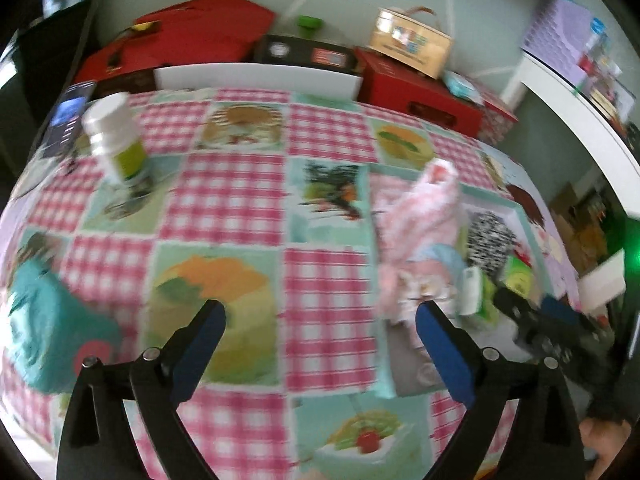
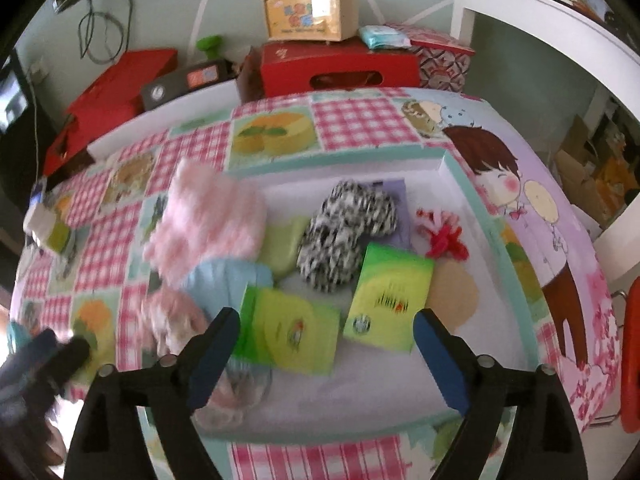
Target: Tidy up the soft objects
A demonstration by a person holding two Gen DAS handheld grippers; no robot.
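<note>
A: Where does the left wrist view look from?
B: Close above the checked tablecloth [image 1: 236,200], tilted down, facing the wall.
A: And the right wrist view?
B: Equally near, tilted down over the tray [image 2: 452,160].
A: What do they share?
B: The pink fluffy thing [image 1: 432,208] [image 2: 208,220] and the red boxes [image 1: 420,92] [image 2: 340,66].
</note>
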